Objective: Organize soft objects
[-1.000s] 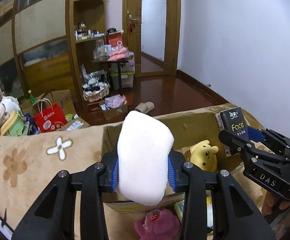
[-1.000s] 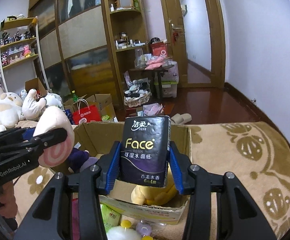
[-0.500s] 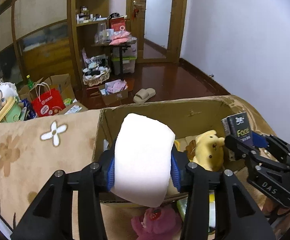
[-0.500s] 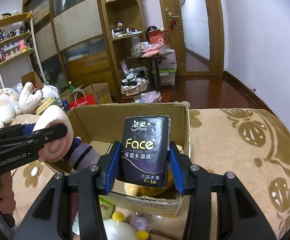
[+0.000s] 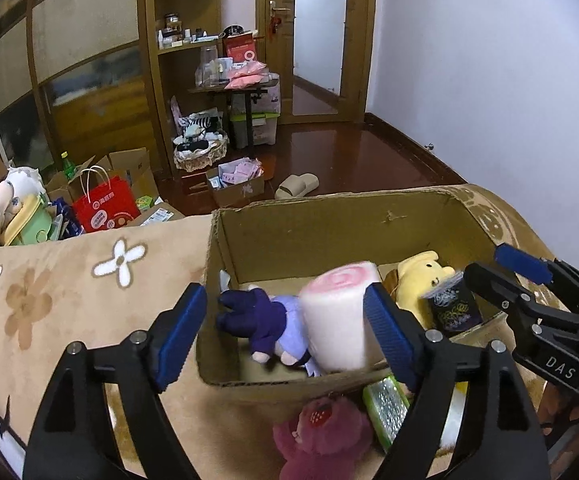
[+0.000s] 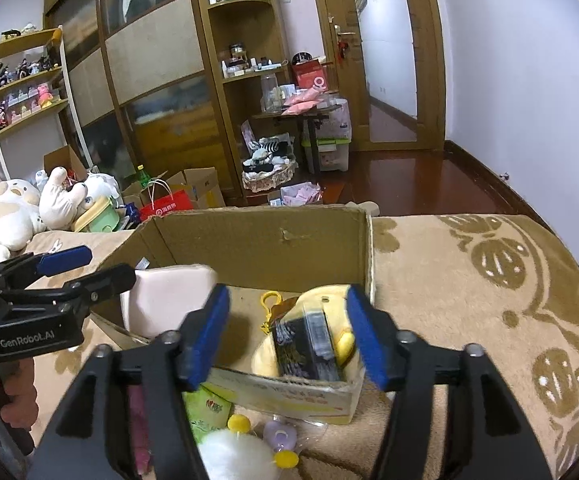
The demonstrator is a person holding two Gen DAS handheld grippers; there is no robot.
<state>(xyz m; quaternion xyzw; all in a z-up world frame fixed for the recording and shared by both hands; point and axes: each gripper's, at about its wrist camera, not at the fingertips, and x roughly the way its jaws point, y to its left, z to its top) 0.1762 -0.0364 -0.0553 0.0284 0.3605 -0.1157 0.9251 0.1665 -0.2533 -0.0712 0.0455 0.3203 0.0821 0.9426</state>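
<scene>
**Both grippers open, both items dropping into box**

Left wrist view: left gripper (image 5: 285, 324) is sitting with fingers spread wide, holding nothing. One white-and-pink swirl roll plush (image 5: 339, 320) is lying blurred in the open brown cardboard box (image 5: 329, 228), against one dark purple plush doll (image 5: 261, 320). One yellow plush dog (image 5: 419, 280) is sitting to the right, with one black tissue pack (image 5: 451, 308) blurred just beside it. Right gripper (image 5: 501, 276) is hanging over the box's right edge, fingers apart. Outside the near wall: one magenta plush bear (image 5: 321, 432), one green packet (image 5: 385, 404).

Right wrist view: right gripper (image 6: 287, 332) is also wide, gripping nothing. The tissue pack (image 6: 305, 344) is lying tilted on the yellow dog (image 6: 329, 300) inside the box (image 6: 265, 236). Roll plush (image 6: 165, 300) is sitting at box left, near the left gripper (image 6: 89, 266).

Versus 0.5 s ago: both grippers were clamped on the roll and the pack; both have let go.
</scene>
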